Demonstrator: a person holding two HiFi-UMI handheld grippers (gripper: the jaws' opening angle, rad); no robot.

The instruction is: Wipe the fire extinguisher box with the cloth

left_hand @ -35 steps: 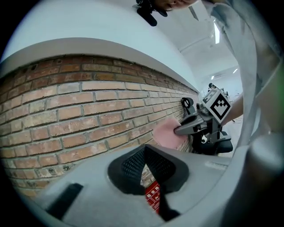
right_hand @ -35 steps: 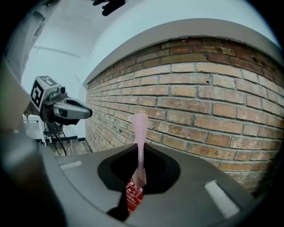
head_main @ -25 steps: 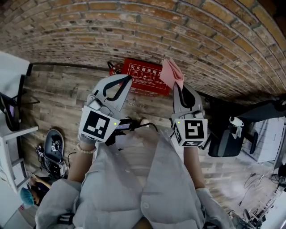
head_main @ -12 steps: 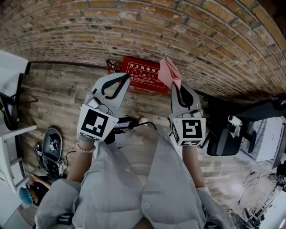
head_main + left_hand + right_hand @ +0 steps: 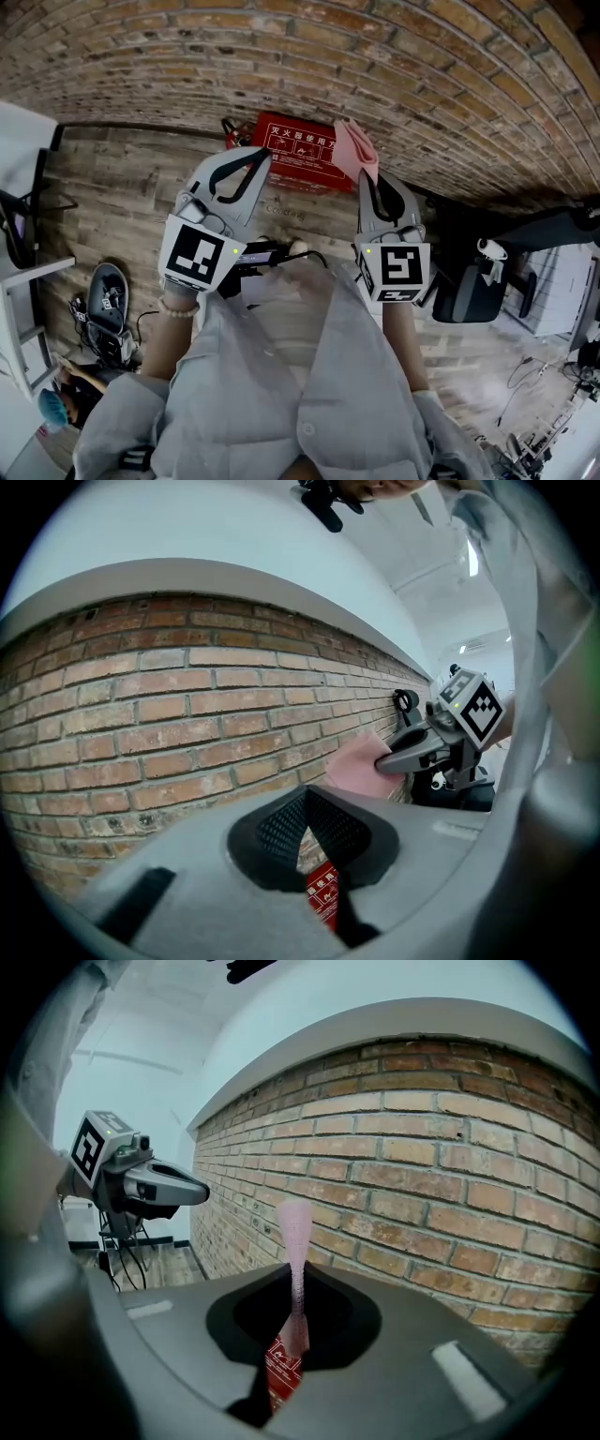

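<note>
Since both have crept only slightly forward, the right tongs (image 5: 367, 180), clamped on the pink cloth (image 5: 354, 150), now hang over the right end of the fire extinguisher box (image 5: 295, 155) at the foot of the brick wall (image 5: 281, 56), the left tongs (image 5: 263, 157) closed on nothing, so wiping seems imminent.

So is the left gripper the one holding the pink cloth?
No, the pink cloth is pinched in the right gripper, while the left gripper has nothing between its closed jaws.
</note>
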